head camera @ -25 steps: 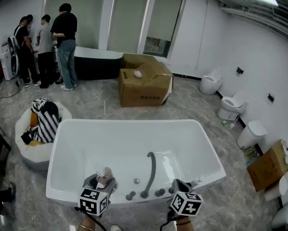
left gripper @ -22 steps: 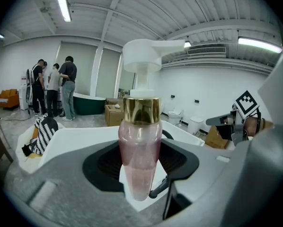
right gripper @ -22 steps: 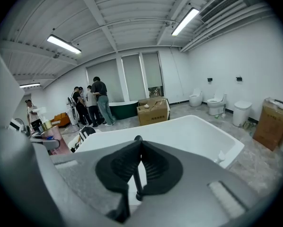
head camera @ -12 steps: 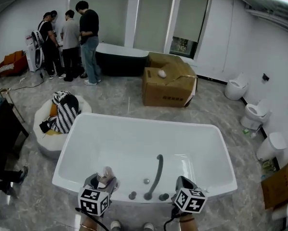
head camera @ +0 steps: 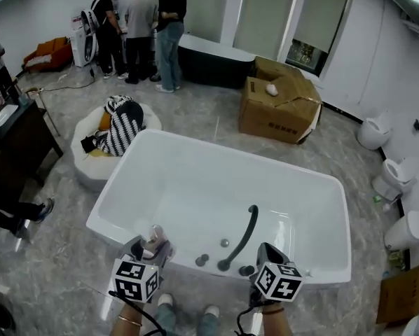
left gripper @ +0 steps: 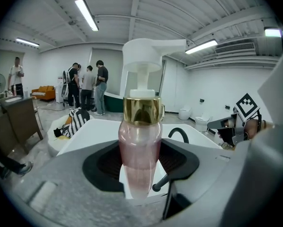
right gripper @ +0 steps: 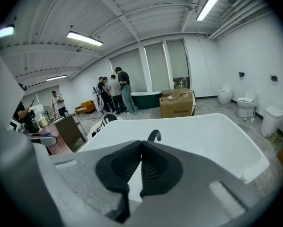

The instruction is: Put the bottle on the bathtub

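Left gripper view: left tool (left gripper: 140, 163) clenched on pink pump bottle (left gripper: 140, 141), held upright. Head view: bottle at 7 o'clock, by the near rim of the tub (head camera: 188, 180), not yet resting on it. Right tool (right gripper: 140, 167) at 5 o'clock, pinched closed, empty. Remaining, likely: lower bottle onto rim, release.

Grey marble floor (head camera: 213, 121), cardboard box (head camera: 279, 110), white toilets (head camera: 373, 133)

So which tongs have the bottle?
The left tongs: the pink pump bottle stands pinched between them. The right tongs are shut with nothing inside.
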`<state>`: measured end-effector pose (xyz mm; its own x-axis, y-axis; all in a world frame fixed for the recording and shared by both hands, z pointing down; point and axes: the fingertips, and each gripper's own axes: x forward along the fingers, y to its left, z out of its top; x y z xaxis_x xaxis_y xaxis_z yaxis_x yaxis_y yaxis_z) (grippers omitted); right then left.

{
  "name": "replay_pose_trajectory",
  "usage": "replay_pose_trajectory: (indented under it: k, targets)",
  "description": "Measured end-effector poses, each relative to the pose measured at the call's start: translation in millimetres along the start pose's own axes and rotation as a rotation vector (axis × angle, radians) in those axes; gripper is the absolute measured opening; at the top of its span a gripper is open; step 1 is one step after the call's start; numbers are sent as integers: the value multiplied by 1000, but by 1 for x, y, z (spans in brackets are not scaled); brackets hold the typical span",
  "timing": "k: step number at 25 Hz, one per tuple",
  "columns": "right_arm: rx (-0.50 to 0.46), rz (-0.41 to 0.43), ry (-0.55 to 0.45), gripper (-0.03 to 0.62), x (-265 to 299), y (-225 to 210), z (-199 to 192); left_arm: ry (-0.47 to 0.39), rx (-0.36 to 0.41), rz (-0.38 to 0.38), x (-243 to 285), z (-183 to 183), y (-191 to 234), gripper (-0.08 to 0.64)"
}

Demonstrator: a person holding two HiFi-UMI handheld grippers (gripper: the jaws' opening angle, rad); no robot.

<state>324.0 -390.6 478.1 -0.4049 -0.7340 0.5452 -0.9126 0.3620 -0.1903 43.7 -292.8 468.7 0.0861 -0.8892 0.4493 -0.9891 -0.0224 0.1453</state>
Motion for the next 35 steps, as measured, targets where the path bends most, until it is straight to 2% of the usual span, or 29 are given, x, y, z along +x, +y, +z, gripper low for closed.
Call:
replay_pose_trajectory:
  k: [8, 19, 28, 35]
  targets:
    - [-86, 152, 15, 3, 17, 78, 0, -17, -50, 129, -50, -19, 42, 227]
    - [-202, 332, 75, 3, 34, 188, -21, -39, -113, 270, -114, -41, 98, 227]
    - [-291, 432, 133, 3, 55, 252, -50, -42, -159, 350, -132, -63, 142, 227]
    - [-321, 464, 176, 3, 88, 282, -69, -31, -175, 380, -116, -75, 179, 227]
